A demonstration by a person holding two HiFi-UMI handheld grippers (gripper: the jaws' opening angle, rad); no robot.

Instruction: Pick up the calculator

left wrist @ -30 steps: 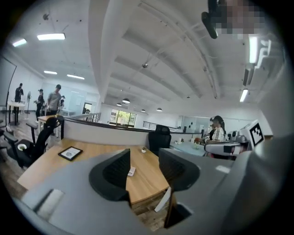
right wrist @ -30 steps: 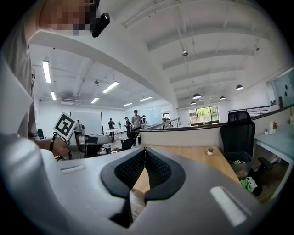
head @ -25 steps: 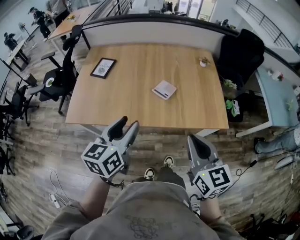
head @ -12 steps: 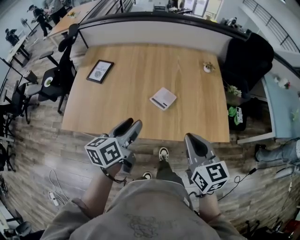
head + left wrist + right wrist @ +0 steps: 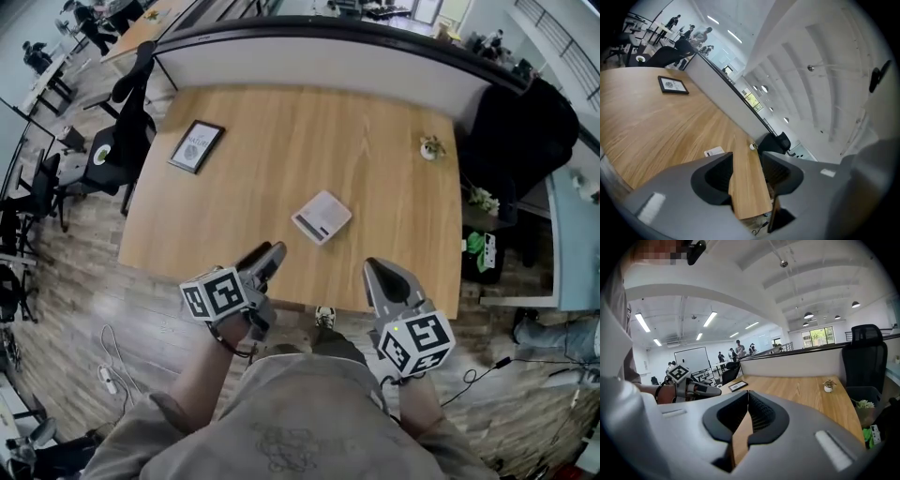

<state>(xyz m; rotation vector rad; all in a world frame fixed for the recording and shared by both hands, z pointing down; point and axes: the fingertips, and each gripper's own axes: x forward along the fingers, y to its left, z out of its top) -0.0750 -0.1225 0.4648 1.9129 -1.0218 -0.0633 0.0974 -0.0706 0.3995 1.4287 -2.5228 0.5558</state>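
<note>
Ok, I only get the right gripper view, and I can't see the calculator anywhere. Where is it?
Observer: The head view shows the calculator lying flat on the table, ahead, between the left gripper and the right gripper.
Operator: Is the left one grabbing it?
Observer: No. The left gripper view shows its tongs apart, with nothing between them.
</note>
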